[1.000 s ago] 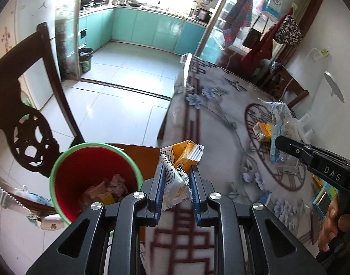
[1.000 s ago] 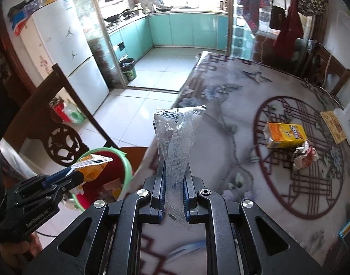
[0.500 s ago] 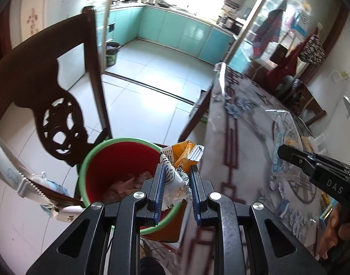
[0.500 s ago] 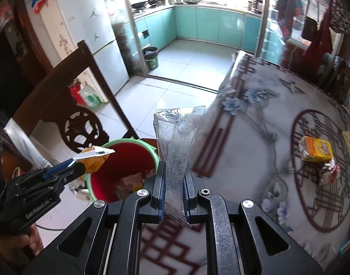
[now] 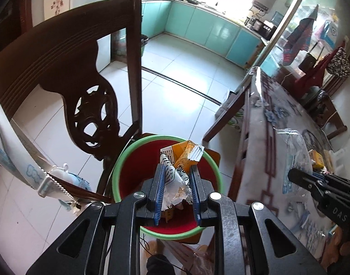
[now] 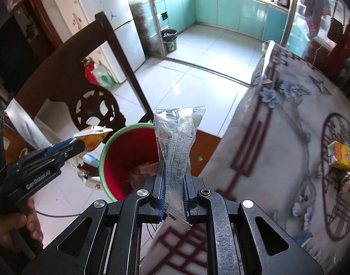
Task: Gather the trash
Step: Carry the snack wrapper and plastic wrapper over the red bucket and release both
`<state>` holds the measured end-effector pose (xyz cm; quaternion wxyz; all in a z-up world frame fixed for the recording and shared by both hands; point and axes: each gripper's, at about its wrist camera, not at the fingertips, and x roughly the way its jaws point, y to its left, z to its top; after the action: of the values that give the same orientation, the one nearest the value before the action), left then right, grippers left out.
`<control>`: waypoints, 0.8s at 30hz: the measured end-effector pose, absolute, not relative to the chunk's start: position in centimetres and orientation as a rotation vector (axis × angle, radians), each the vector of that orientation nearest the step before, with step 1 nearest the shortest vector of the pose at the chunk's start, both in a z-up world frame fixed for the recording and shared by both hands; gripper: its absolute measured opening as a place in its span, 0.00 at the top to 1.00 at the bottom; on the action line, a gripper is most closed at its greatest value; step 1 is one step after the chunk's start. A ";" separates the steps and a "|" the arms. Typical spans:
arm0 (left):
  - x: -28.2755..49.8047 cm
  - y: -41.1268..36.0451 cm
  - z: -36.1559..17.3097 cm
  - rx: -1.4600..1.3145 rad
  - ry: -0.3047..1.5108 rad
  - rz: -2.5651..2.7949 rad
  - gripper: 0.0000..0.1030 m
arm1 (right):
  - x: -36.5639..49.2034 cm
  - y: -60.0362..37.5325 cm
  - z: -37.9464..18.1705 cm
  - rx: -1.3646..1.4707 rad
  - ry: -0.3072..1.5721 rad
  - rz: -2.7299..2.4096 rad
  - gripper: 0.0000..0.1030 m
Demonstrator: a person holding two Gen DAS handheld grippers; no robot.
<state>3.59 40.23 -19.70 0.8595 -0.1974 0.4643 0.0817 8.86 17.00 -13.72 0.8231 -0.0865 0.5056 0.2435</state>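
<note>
My left gripper (image 5: 176, 169) is shut on an orange and white snack wrapper (image 5: 180, 158) and holds it directly above a red bin with a green rim (image 5: 129, 160). The bin (image 6: 124, 151) stands on the floor beside the table and holds some trash. My right gripper (image 6: 174, 167) is shut on a clear plastic wrapper (image 6: 177, 137), held upright near the bin's right edge. The left gripper (image 6: 69, 145) with its orange wrapper also shows in the right wrist view, and the right gripper (image 5: 291, 174) shows at the right of the left wrist view.
A dark carved wooden chair (image 5: 83, 80) stands just left of the bin. The table with a flowered cloth (image 6: 289, 137) is on the right and carries a yellow carton (image 6: 341, 155) and a crumpled wrapper (image 6: 348, 181). White tiled floor lies beyond.
Both grippers have swung left from over the table toward the bin. The left gripper with its wrapper now hangs over the bin's opening. Both stay shut on their wrappers.
</note>
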 end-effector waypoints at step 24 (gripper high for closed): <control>6.5 41.2 -23.9 -0.428 1.064 0.200 0.82 | 8.8 19.9 -16.1 -0.241 1.144 0.575 0.88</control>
<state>6.54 41.19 -23.85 0.8352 -0.2023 0.5026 0.0944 8.84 19.86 -16.11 0.7951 -0.1124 0.5325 0.2677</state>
